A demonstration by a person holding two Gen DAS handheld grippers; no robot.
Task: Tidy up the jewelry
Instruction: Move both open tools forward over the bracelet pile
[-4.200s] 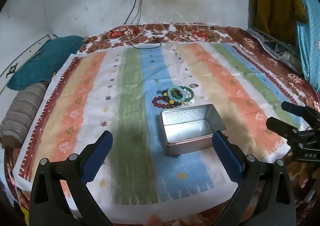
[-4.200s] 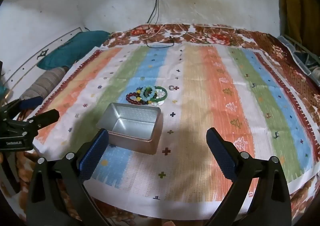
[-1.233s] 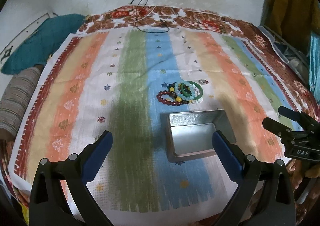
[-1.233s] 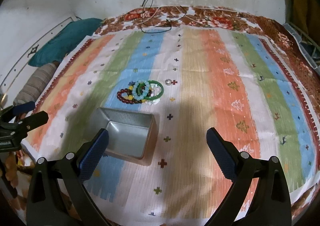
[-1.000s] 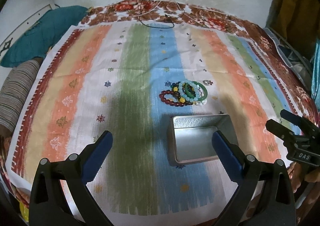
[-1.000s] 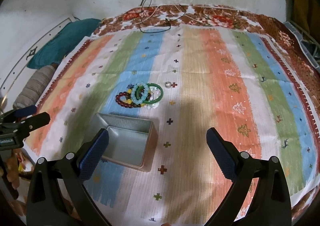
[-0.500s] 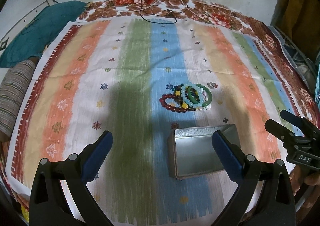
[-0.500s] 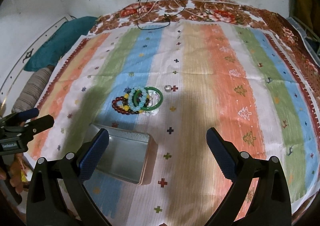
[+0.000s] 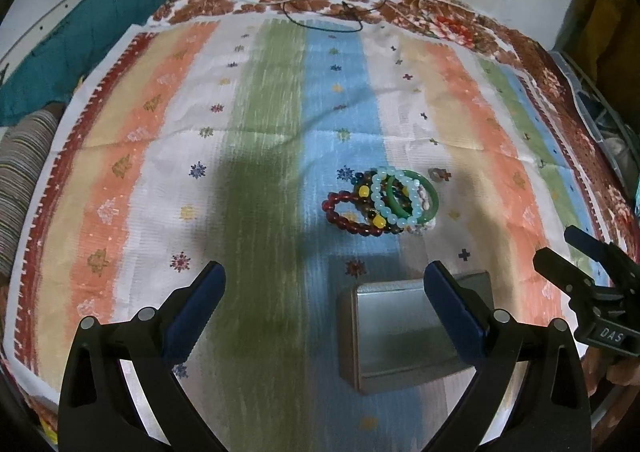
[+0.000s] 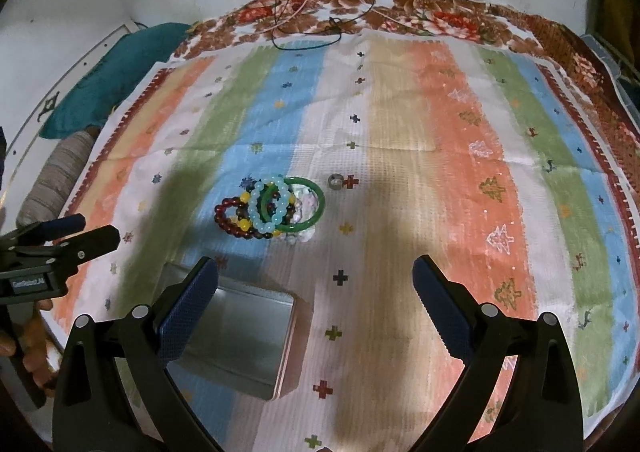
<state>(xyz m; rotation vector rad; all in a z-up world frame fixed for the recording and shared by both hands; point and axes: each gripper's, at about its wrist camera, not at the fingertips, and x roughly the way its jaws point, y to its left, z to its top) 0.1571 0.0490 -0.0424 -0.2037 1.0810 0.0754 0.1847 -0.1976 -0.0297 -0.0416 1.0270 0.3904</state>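
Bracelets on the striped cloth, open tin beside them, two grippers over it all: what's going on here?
A person holds a gripper in each hand above a striped cloth. The left gripper and the right gripper are both open and empty. A pile of bracelets and a small ring lie on the cloth, untouched. The open metal tin sits nearer the person and looks empty. No jewelry has gone in yet.

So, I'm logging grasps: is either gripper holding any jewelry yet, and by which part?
Nothing is held. The left gripper and right gripper are both open; the bracelets lie on the cloth.
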